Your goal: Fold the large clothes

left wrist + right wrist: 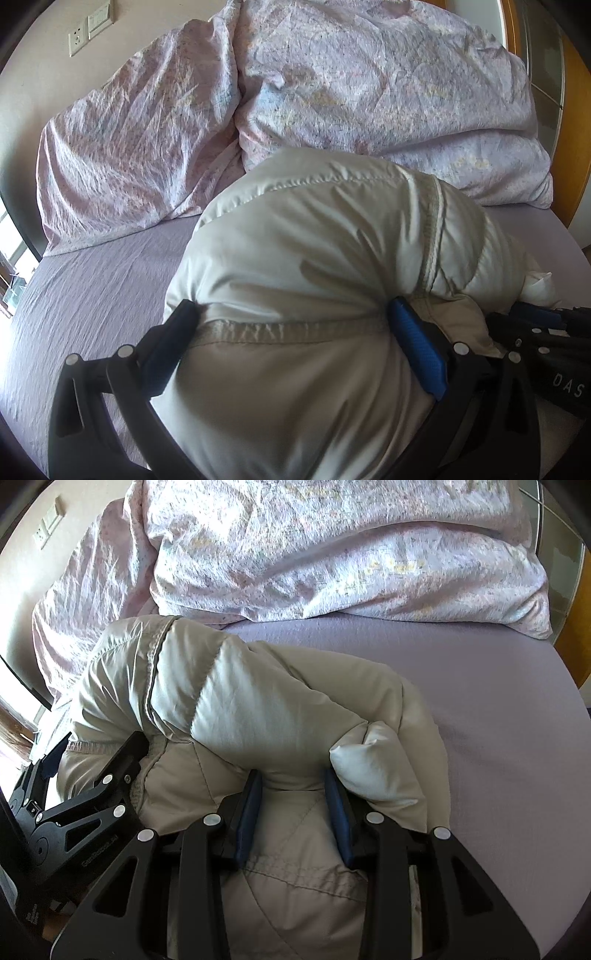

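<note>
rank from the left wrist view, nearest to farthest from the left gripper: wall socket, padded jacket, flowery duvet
1. Padded jacket: clamped between the jaws of the left gripper, bottom centre.
2. Flowery duvet: heaped behind the jacket, across the back of the bed.
3. Wall socket: on the wall beyond the duvet, top left.

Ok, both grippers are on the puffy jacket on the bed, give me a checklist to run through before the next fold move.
1. Left gripper clamped on the beige down jacket: ok, a thick bunch fills its jaws.
2. Right gripper clamped on the jacket: ok, padding pinched between the blue pads.
3. Grippers clear of each other: ok, close but apart.
4. Bed sheet free for laying the jacket down: ok.
5. Floral duvet clear of the jacket: not ok, the jacket is against it.
6. Sleeves tucked: cannot tell.
</note>
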Demonstrator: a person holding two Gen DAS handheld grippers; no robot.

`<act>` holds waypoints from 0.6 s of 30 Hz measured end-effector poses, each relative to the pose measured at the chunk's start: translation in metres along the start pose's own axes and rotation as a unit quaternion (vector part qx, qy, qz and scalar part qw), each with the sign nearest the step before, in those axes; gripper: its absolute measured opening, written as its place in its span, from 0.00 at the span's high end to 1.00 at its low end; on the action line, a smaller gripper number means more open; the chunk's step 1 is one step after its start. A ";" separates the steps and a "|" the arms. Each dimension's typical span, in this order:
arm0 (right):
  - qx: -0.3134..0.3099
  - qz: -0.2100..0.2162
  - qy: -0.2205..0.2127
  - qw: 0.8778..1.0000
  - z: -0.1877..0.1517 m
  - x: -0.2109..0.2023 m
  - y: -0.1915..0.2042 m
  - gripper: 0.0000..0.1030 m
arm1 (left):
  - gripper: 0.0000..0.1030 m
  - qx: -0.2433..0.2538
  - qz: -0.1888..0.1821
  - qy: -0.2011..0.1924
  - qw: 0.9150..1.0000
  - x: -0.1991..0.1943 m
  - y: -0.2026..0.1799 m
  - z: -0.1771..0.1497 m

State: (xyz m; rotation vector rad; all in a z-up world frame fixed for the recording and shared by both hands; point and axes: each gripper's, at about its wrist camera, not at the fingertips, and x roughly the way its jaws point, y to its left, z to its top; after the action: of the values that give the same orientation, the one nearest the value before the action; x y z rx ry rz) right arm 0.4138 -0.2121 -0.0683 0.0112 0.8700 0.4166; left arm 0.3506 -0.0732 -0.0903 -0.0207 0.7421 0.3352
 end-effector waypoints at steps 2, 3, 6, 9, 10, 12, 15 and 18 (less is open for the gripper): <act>-0.002 -0.006 0.006 1.000 0.001 -0.001 0.001 0.65 | 0.02 0.000 -0.002 0.001 1.000 -0.001 0.001 0.000; -0.001 -0.009 0.008 1.000 0.001 -0.004 0.002 0.65 | 0.02 0.000 -0.004 0.001 1.000 -0.003 0.002 0.000; 0.007 -0.011 -0.003 1.000 0.001 -0.017 0.001 0.65 | 0.02 -0.006 -0.015 0.000 1.000 -0.010 0.006 0.001; 0.025 -0.004 -0.053 0.998 0.005 -0.042 -0.008 0.65 | 0.02 -0.012 -0.032 0.005 0.999 -0.023 0.014 0.002; 0.032 -0.007 -0.066 0.997 0.009 -0.048 -0.012 0.65 | 0.02 -0.013 -0.035 0.005 0.999 -0.026 0.017 0.003; 0.045 -0.014 -0.076 0.996 0.016 -0.053 -0.020 0.65 | 0.02 -0.019 -0.038 -0.005 0.999 -0.037 0.026 0.004; 0.052 -0.031 -0.054 0.997 0.023 -0.042 -0.027 0.65 | 0.02 -0.029 -0.042 -0.007 0.999 -0.044 0.038 0.007; 0.038 -0.048 -0.023 0.998 0.016 -0.021 -0.027 0.65 | 0.02 -0.038 -0.050 0.010 0.998 -0.039 0.043 0.007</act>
State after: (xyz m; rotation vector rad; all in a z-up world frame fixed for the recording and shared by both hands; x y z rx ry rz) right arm 0.4238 -0.2418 -0.0471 0.0496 0.8368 0.2922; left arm 0.3151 -0.0430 -0.0547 -0.1322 0.7459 0.2670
